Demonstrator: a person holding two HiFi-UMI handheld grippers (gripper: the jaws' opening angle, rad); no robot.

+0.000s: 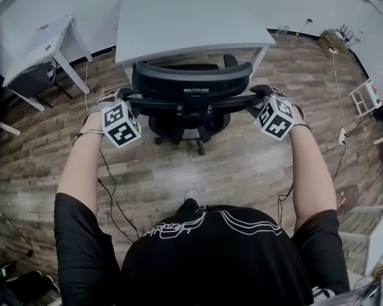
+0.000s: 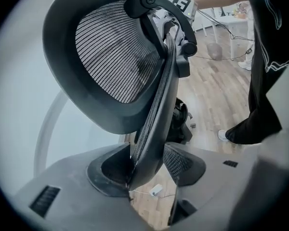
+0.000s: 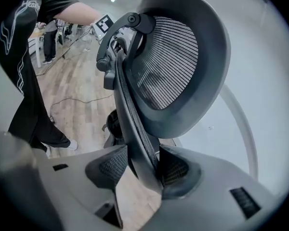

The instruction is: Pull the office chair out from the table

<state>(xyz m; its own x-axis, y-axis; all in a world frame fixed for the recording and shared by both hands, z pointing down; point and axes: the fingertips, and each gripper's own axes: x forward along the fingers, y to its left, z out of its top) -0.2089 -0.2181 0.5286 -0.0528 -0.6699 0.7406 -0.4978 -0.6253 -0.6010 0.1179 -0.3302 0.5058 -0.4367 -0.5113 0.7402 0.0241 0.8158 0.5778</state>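
The black mesh office chair (image 1: 191,85) stands with its seat partly under the white table (image 1: 191,18), its back toward me. My left gripper (image 1: 129,99) is shut on the left side edge of the backrest, and my right gripper (image 1: 260,95) is shut on the right side edge. In the left gripper view the edge-on backrest frame (image 2: 156,109) runs down between the two pads of the left gripper (image 2: 147,165), under the oval headrest (image 2: 111,57). The right gripper view mirrors this: the backrest frame (image 3: 130,114) sits clamped in the right gripper (image 3: 144,170), below the headrest (image 3: 176,61).
A smaller white table (image 1: 38,43) stands at the far left. Cables trail over the wooden floor (image 1: 242,164), with a power strip (image 1: 343,136) and a white rack (image 1: 364,97) at the right. The chair's wheeled base (image 1: 191,136) is just ahead of my feet.
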